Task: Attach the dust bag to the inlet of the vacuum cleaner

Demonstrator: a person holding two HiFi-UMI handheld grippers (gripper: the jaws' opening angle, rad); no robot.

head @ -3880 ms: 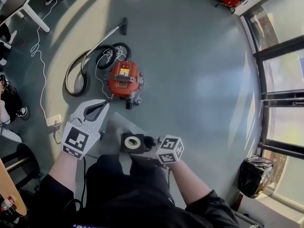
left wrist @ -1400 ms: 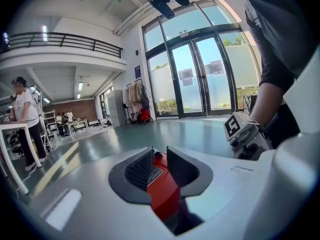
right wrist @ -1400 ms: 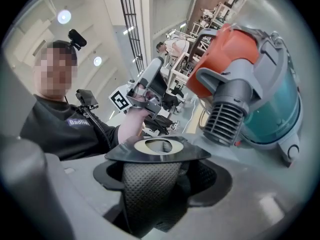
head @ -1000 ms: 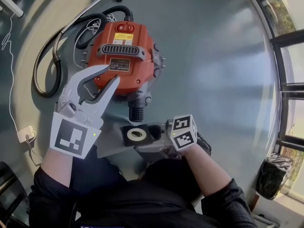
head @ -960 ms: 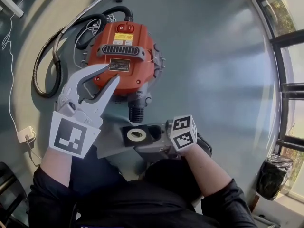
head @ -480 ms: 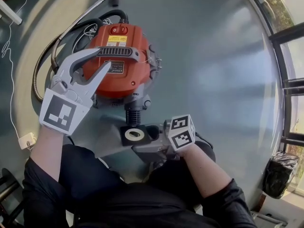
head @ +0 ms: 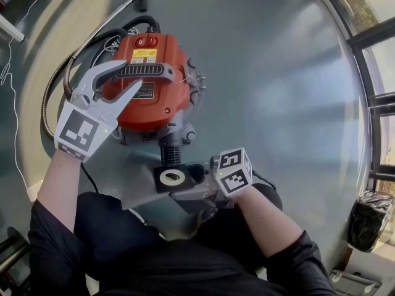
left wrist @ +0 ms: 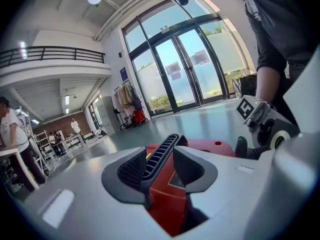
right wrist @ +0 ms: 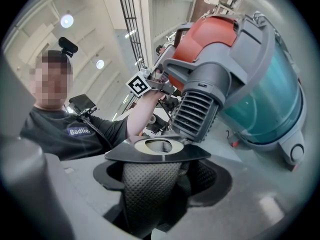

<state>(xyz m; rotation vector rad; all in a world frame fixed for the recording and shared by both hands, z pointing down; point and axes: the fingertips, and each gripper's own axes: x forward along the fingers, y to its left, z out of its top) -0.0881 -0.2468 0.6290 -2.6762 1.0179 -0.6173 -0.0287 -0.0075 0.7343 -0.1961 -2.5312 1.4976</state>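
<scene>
The red vacuum cleaner [head: 162, 103] lies on the floor with its black ribbed inlet [head: 171, 153] pointing toward me. My left gripper [head: 131, 74] is open, and its jaws have just been opening. They stand astride the slotted carry handle [left wrist: 161, 154] on top of the vacuum [left wrist: 166, 204]. My right gripper [head: 190, 179] is shut on the grey dust bag [head: 137, 189], just behind its black collar [head: 172, 177] with the pale ring. In the right gripper view the collar [right wrist: 159, 147] sits just below the inlet [right wrist: 196, 111], close to it.
The vacuum's hose [head: 57, 85] and wand [head: 123, 8] curl on the floor at the left. Tall windows [head: 376, 73] line the right side, with a bagged bin [head: 370, 221] below them. People stand by tables [left wrist: 12, 134] far off in the hall.
My left gripper has gone up the picture from the vacuum's near edge to its carry handle, and its jaws stand wider. The right gripper holds the bag as before, nearer the inlet.
</scene>
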